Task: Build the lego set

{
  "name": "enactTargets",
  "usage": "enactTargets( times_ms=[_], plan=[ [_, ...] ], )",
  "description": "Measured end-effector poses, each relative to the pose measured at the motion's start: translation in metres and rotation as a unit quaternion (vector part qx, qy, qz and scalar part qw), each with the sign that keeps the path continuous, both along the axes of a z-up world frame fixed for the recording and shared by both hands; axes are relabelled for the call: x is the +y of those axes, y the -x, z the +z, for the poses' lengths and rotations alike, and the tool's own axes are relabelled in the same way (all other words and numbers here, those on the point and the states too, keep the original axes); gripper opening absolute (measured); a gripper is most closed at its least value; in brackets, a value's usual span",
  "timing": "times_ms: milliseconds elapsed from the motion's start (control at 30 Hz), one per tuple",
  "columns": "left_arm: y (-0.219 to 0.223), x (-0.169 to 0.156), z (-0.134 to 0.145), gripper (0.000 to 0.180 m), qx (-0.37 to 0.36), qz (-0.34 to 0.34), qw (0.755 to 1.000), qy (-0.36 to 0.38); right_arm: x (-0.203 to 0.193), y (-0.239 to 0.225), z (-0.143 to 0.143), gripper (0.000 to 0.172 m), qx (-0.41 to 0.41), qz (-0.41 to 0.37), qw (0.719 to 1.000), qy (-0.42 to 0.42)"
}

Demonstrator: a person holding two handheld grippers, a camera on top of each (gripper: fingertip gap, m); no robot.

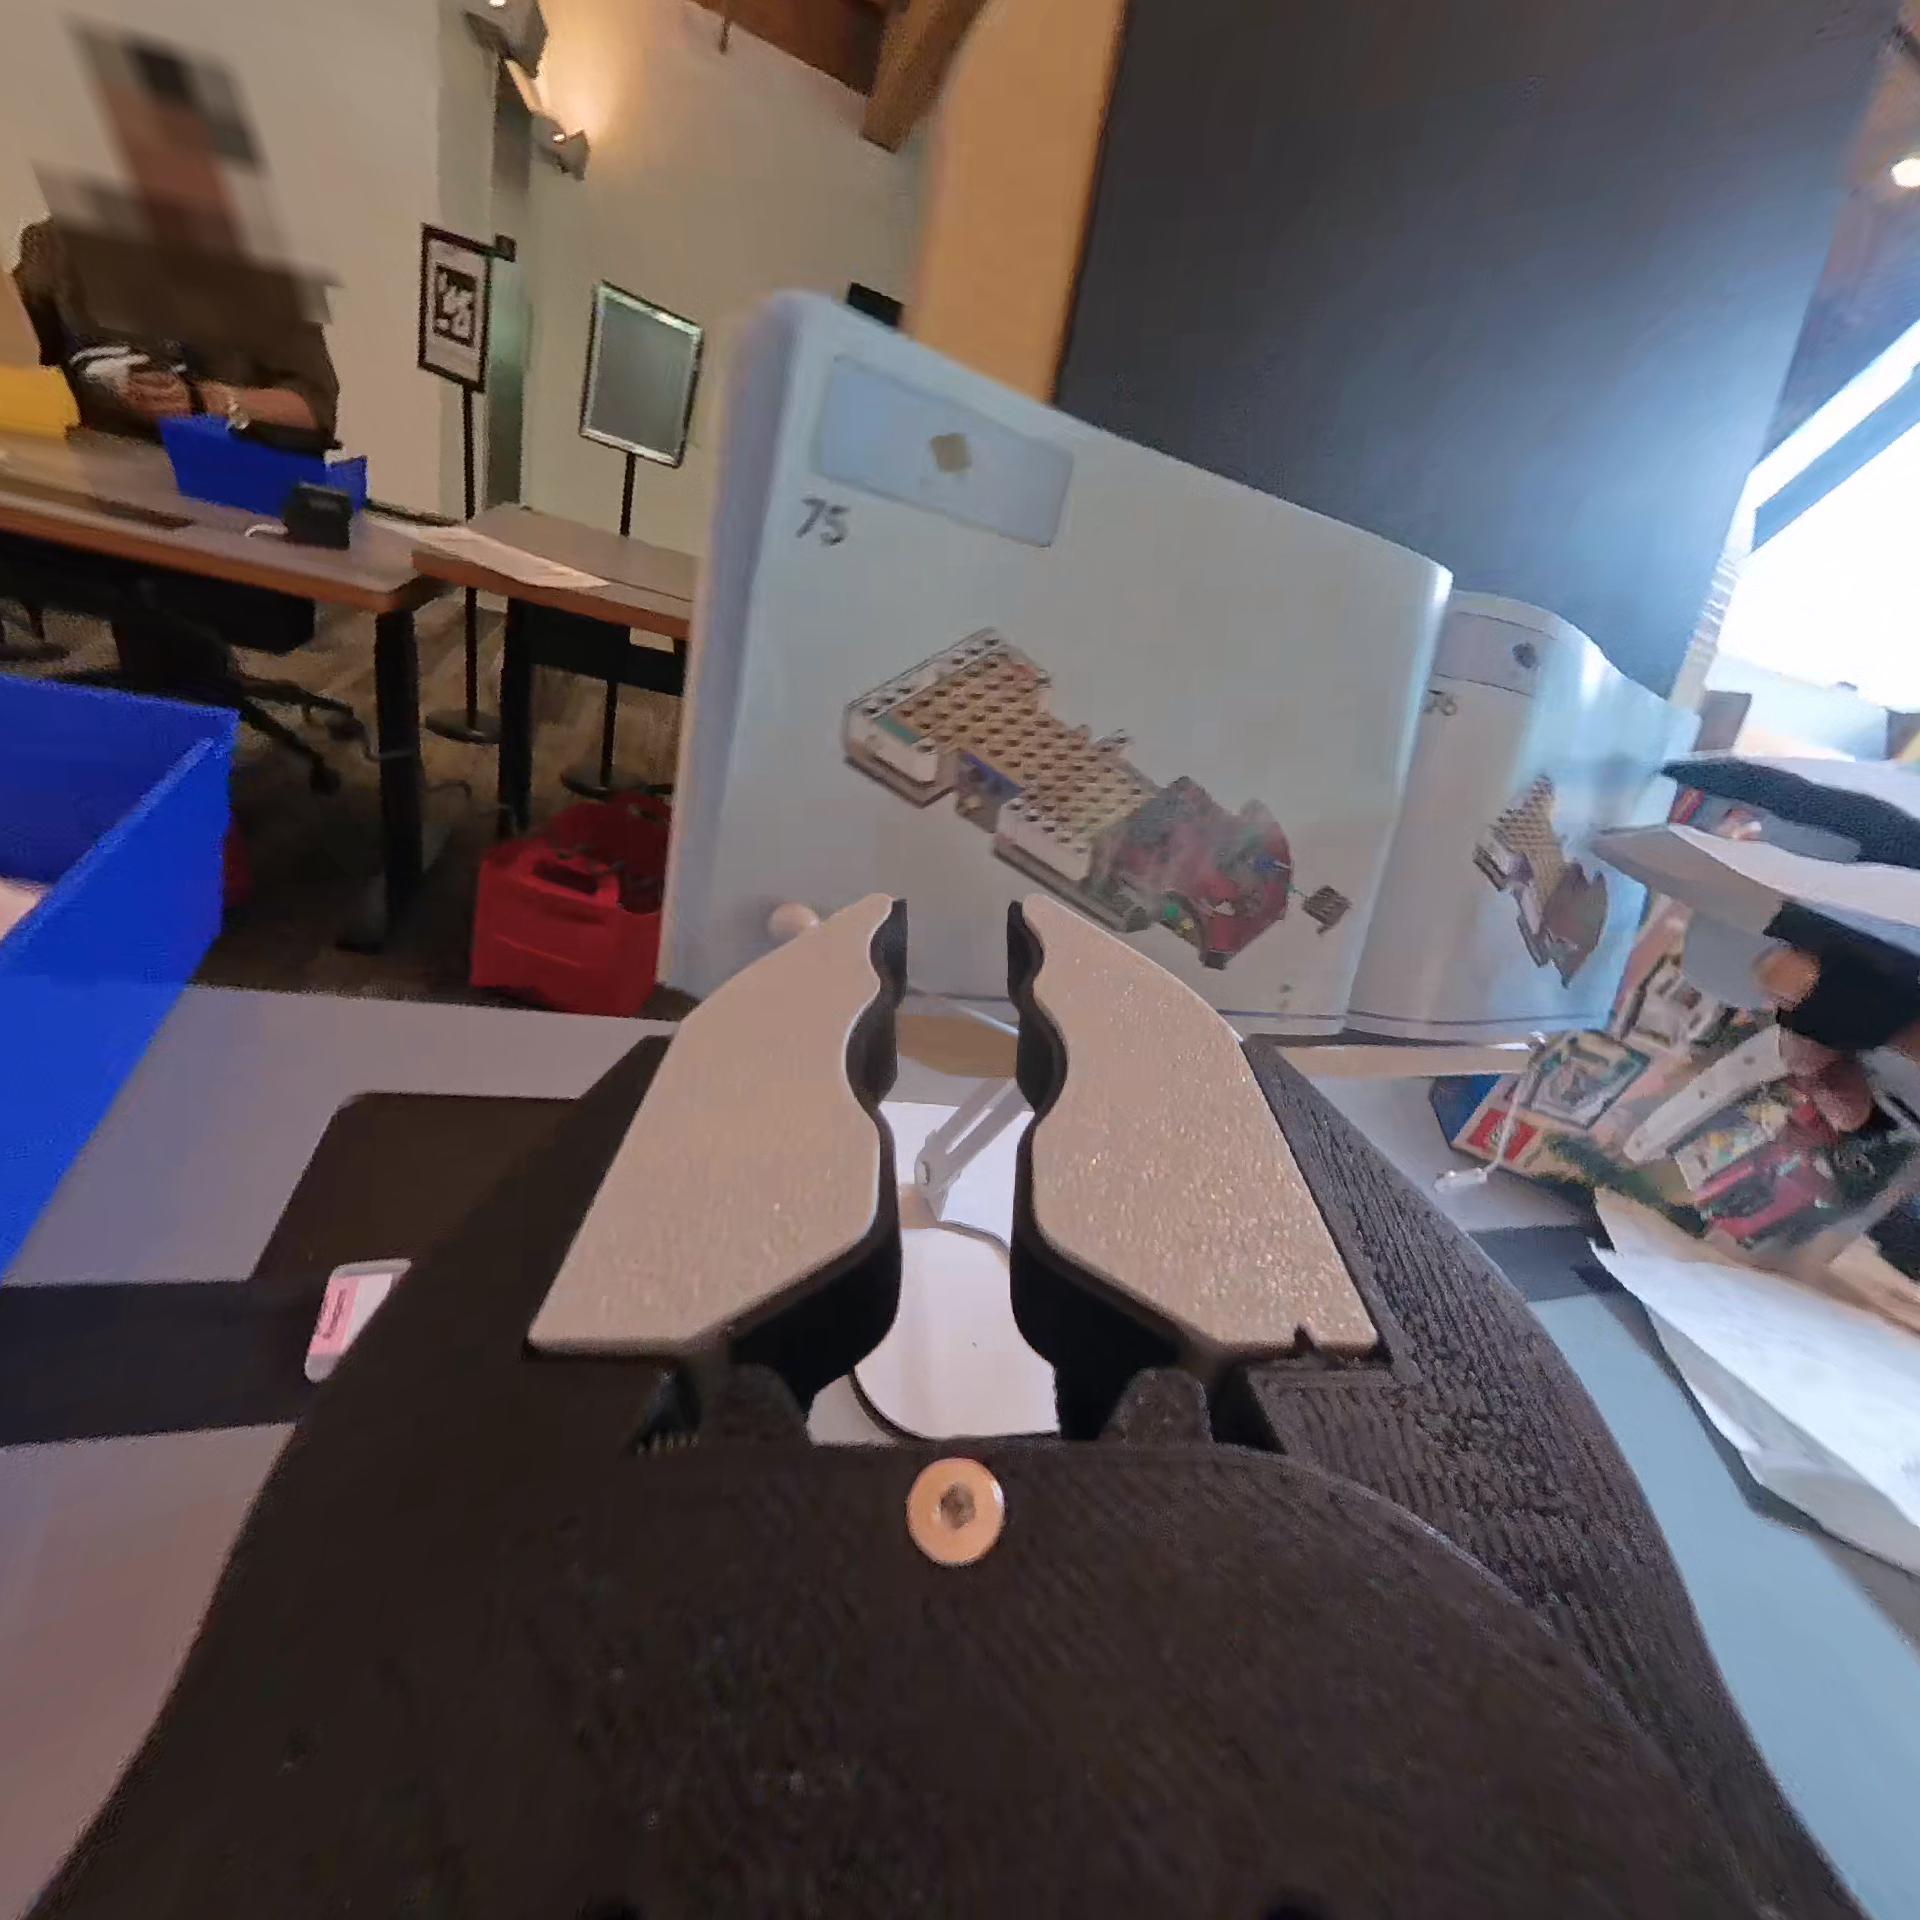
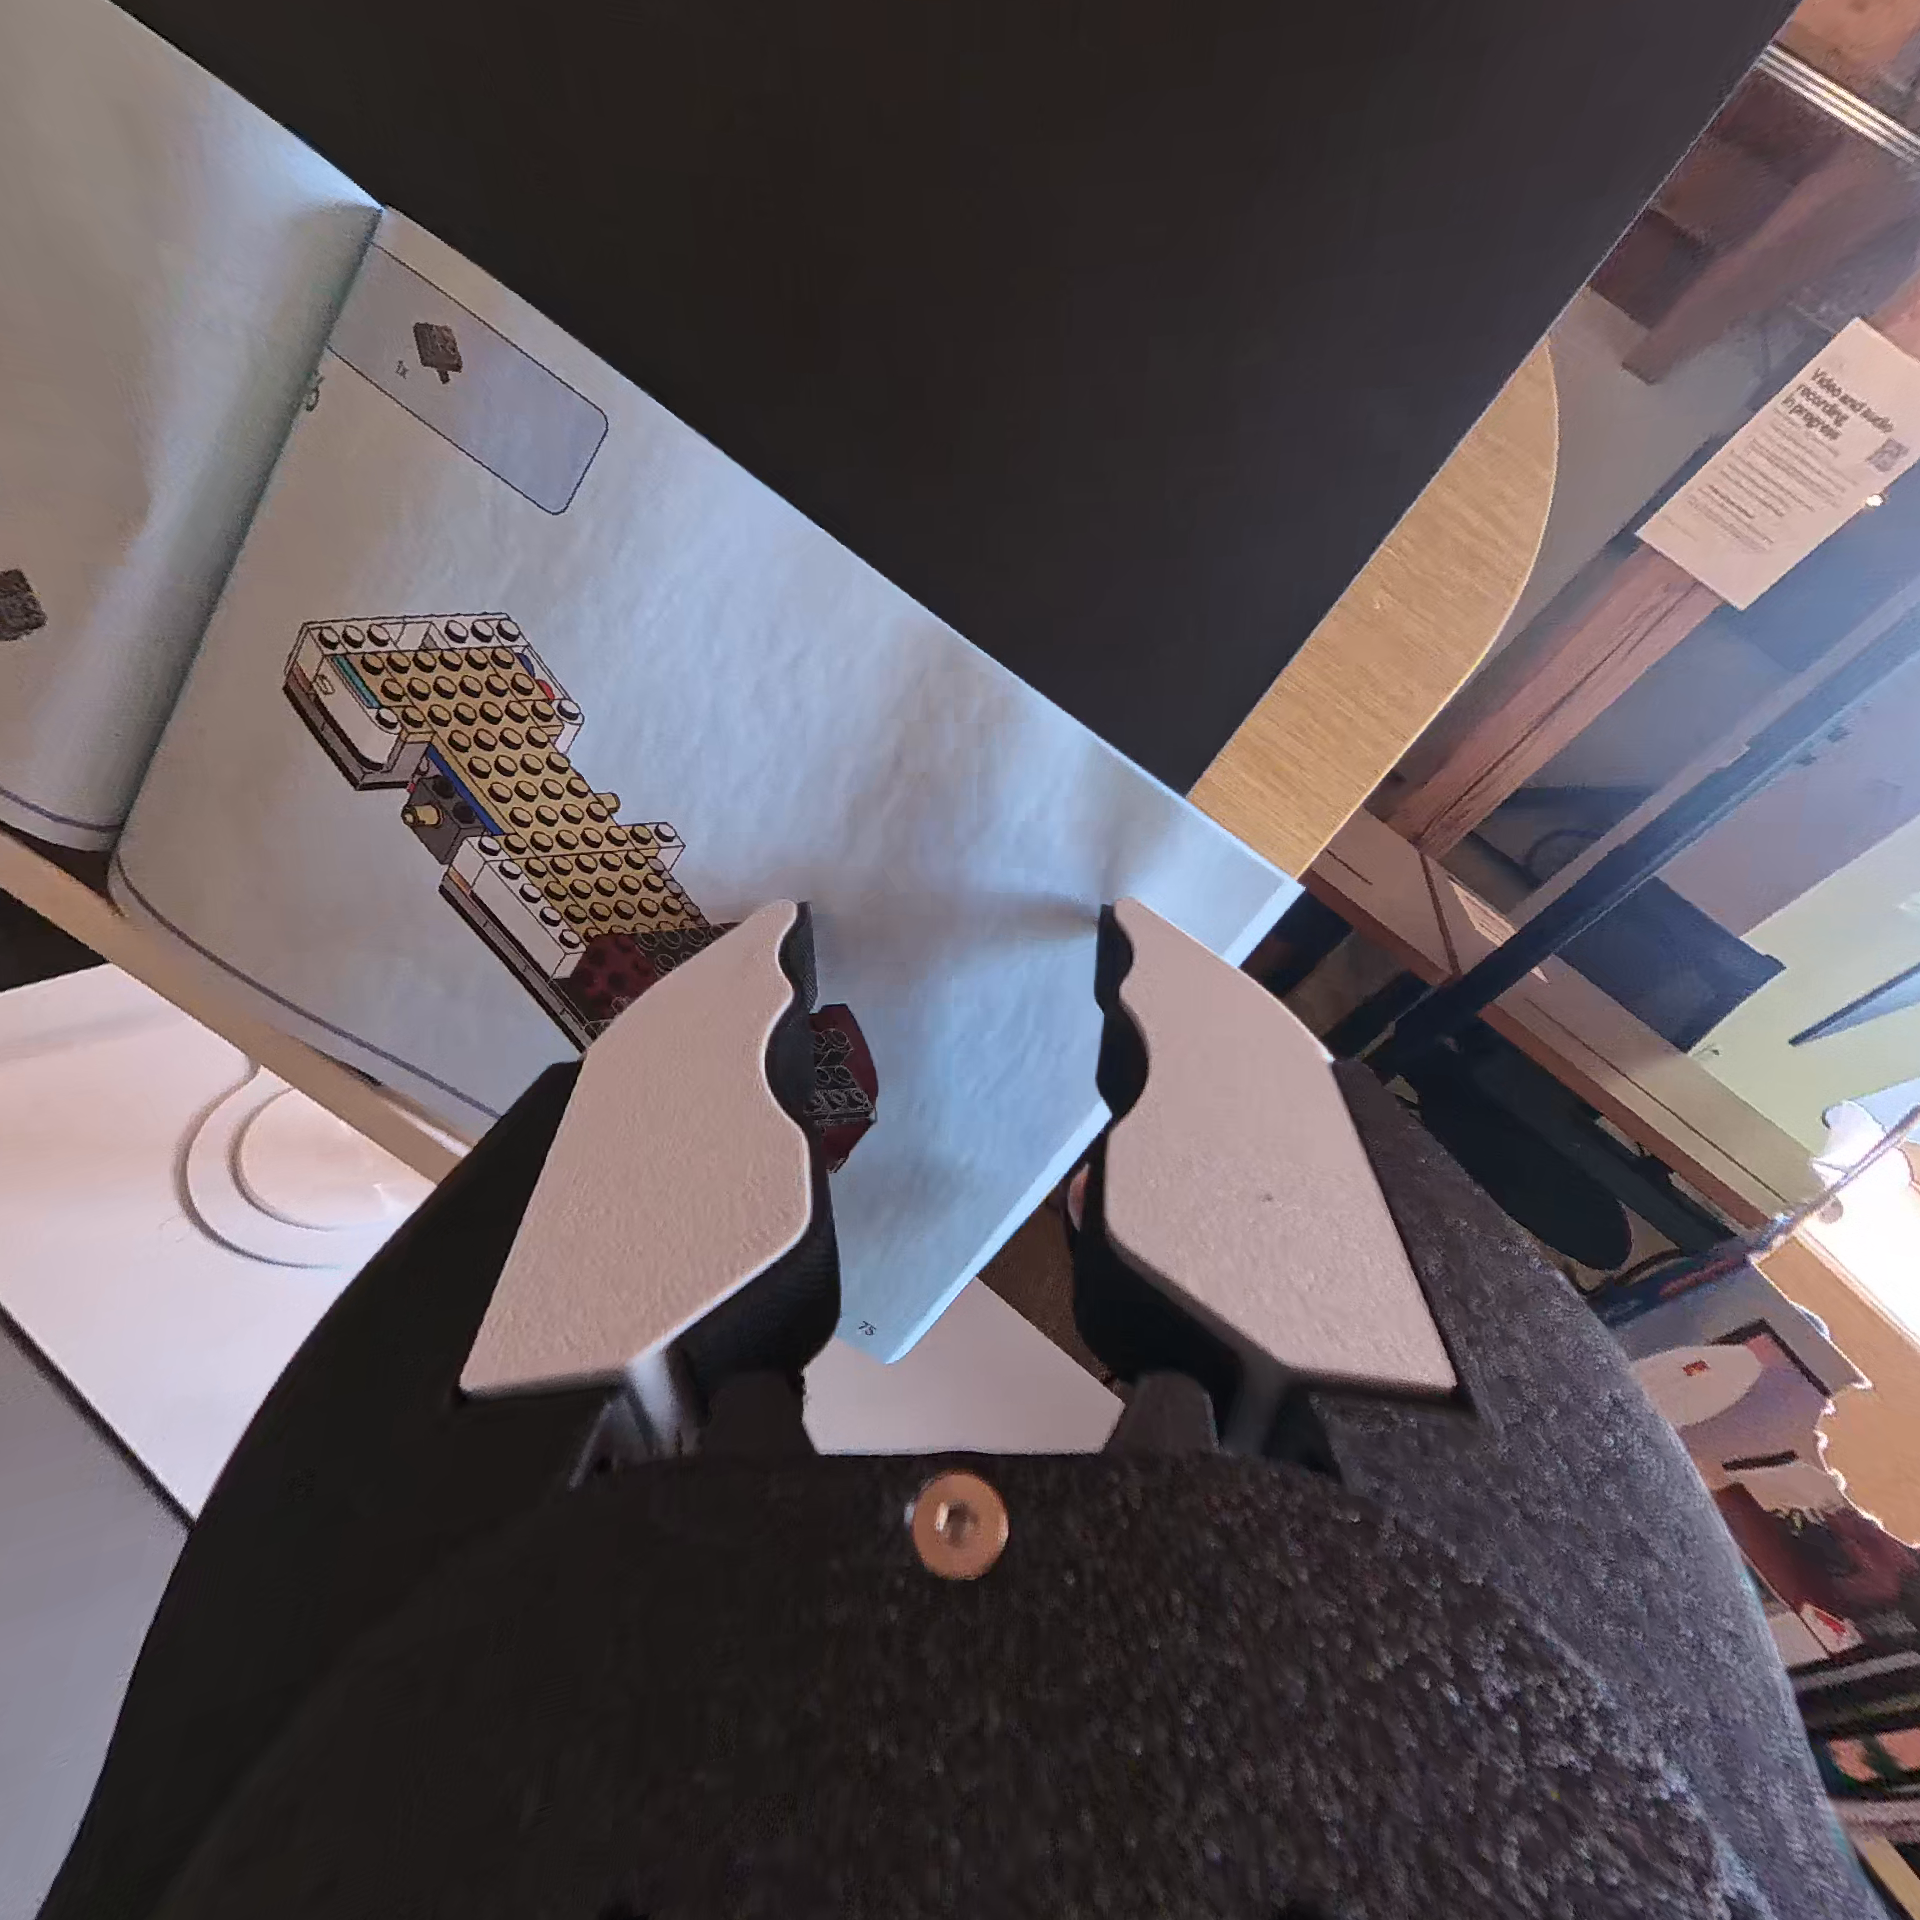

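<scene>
An open, pale blue instruction booklet stands upright on a white stand ahead of my left gripper. The left gripper's jaws stand a little apart with nothing between the pads. In the right wrist view the booklet's right-hand page shows a drawing of a brick model. My right gripper is open wide at that page's lower outer corner. The page lies between and behind the fingers, and neither pad presses on it. The right gripper also shows at the right edge of the left wrist view.
A blue bin stands at the left on the grey table, with a black mat under my left gripper. A colourful toy box and white paper lie at the right. A red crate sits on the floor. A person sits at a far table. The grippers' ends are close to 30 cm from one another.
</scene>
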State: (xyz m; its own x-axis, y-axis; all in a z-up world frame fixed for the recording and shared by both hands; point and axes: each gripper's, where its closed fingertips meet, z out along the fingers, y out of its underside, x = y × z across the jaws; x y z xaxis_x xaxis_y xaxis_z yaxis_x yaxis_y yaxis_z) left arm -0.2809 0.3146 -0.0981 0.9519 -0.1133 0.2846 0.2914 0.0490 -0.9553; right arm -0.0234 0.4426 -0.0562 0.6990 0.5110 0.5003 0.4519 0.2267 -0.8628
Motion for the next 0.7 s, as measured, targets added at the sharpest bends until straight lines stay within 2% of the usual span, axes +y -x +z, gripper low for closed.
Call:
enactTargets(
  times_ms=[133,200,467,567,700],
  plan=[
    [-0.031,-0.005,0.015,0.019,0.071,-0.034,0.997,-0.013,0.006,-0.004,0.012,0.077,0.007,-0.01,1.0,-0.015],
    [-0.044,-0.006,0.018,0.018,0.094,-0.044,0.994,-0.019,0.008,-0.002,0.01,0.078,0.008,-0.007,1.0,0.0],
    [-0.078,-0.005,0.009,0.018,0.132,-0.087,0.987,-0.009,0.005,-0.002,0.006,0.061,0.01,0.002,1.0,0.004],
    [-0.085,-0.006,0.006,0.018,0.139,-0.097,0.985,-0.007,0.008,-0.007,0.015,0.075,0.008,-0.006,1.0,-0.011],
    [-0.09,-0.008,0.003,0.018,0.142,-0.106,0.984,-0.008,0.008,-0.003,0.01,0.07,-0.002,0.001,1.0,-0.005]
  ],
)
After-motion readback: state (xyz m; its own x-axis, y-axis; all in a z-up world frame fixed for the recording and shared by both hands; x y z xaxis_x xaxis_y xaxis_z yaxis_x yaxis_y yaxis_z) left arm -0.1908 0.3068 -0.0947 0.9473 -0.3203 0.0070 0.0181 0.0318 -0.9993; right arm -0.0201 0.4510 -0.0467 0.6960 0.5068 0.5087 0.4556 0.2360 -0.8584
